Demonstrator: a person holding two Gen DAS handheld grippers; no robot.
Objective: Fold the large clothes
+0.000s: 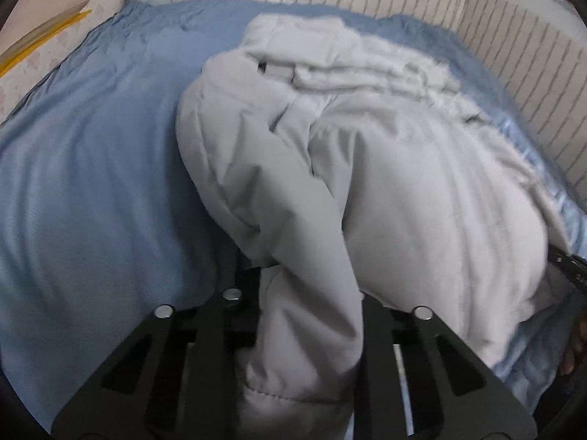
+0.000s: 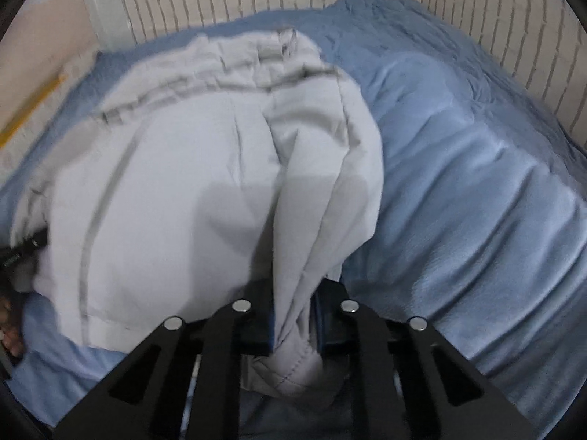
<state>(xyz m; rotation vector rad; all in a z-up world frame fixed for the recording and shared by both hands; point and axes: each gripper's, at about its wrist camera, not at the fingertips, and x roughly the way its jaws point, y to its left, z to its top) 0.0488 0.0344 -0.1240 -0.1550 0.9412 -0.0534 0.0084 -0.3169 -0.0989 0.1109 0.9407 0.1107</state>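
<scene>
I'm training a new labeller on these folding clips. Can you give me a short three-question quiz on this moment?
1. True or false: both grippers are shut on the garment.
2. What does the garment lie on? A) bare floor B) blue bedding C) wooden table
3. In the right wrist view, what dark thing pokes in at the garment's left edge?

Key
1. True: the left gripper and the right gripper each have a bunched grey fold pinched in their jaws.
2. B.
3. The left gripper.
</scene>
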